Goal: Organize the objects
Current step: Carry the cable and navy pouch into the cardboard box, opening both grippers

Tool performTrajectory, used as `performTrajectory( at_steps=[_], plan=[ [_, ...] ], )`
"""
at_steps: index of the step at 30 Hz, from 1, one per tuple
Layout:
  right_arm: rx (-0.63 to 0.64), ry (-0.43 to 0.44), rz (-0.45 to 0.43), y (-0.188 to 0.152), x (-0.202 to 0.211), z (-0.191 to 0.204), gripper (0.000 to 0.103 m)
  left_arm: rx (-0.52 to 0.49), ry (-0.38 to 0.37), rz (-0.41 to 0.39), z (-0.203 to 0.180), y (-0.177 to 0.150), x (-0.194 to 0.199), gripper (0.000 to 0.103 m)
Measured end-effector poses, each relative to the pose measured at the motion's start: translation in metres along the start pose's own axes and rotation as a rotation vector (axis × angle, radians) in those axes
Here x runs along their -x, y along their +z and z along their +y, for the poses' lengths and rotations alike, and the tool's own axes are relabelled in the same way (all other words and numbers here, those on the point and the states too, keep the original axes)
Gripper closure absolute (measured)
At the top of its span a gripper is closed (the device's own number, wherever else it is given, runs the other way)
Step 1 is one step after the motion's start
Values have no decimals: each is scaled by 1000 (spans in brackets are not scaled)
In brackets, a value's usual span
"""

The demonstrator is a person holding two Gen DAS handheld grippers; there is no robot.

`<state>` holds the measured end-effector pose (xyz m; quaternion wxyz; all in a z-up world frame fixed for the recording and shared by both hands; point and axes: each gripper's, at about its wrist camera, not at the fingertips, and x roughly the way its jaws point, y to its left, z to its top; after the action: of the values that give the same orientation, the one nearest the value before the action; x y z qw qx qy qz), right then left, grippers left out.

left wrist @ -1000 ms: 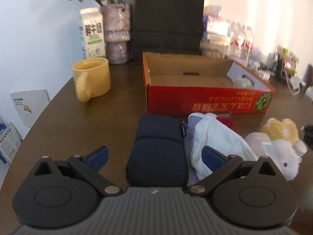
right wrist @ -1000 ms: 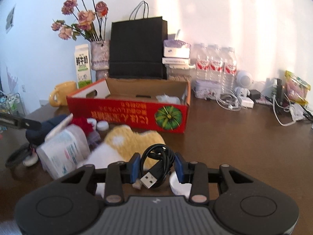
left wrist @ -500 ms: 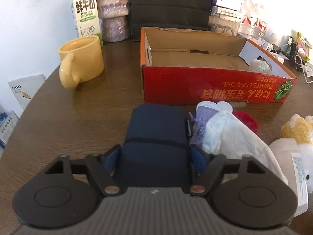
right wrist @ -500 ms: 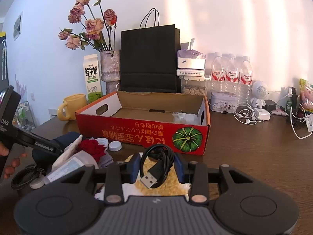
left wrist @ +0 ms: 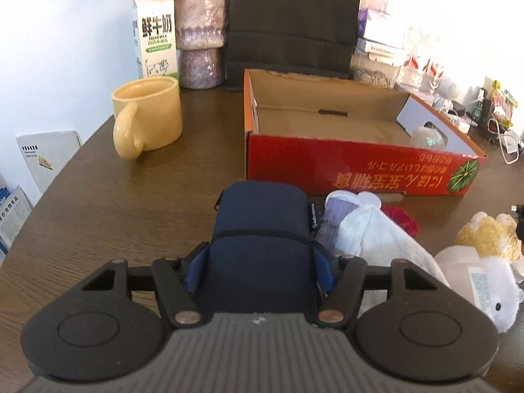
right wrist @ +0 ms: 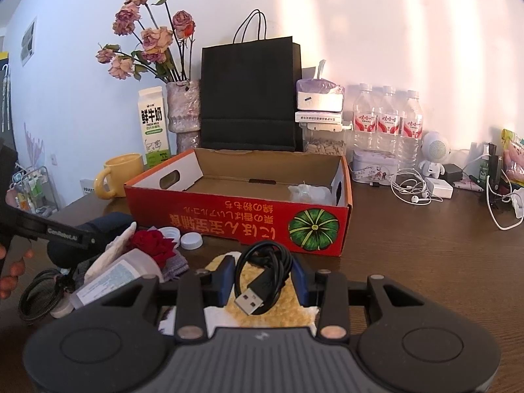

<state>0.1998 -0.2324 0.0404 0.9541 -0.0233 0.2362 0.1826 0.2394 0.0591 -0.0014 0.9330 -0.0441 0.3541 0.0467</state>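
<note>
The left gripper (left wrist: 260, 270) is closing on a soft, rounded navy pouch (left wrist: 262, 229) lying near the red cardboard box (left wrist: 360, 167). The right gripper (right wrist: 263, 281) grasps a coiled black USB cable (right wrist: 262, 268).

A yellow mug (left wrist: 147, 116) stands on the dark wooden table (left wrist: 98, 203), handle toward the camera. Behind it is a milk carton (left wrist: 155, 32), just beside a mottled purple vase (left wrist: 200, 34) of dried roses (right wrist: 147, 39). A black paper bag (right wrist: 250, 95) stands upright next to the vase. Farther right — three water bottles (right wrist: 388, 118) in a row, a small white robot-shaped speaker (right wrist: 434, 154), and tangled white earphones (right wrist: 411, 188).
</note>
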Motion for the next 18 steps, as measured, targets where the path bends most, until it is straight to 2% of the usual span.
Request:
performTrajectory(
  at_steps=[6, 10, 18],
  plan=[
    [12, 2, -6, 6, -3, 5, 67, 18, -10, -94, -1, 9, 27, 38],
    [27, 13, -16, 16, -8, 11, 67, 18, -47, -158, -11, 21, 44, 38],
    [60, 33, -70, 57, -27, 29, 67, 56, -122, -242, -37, 58, 45, 38]
  ],
)
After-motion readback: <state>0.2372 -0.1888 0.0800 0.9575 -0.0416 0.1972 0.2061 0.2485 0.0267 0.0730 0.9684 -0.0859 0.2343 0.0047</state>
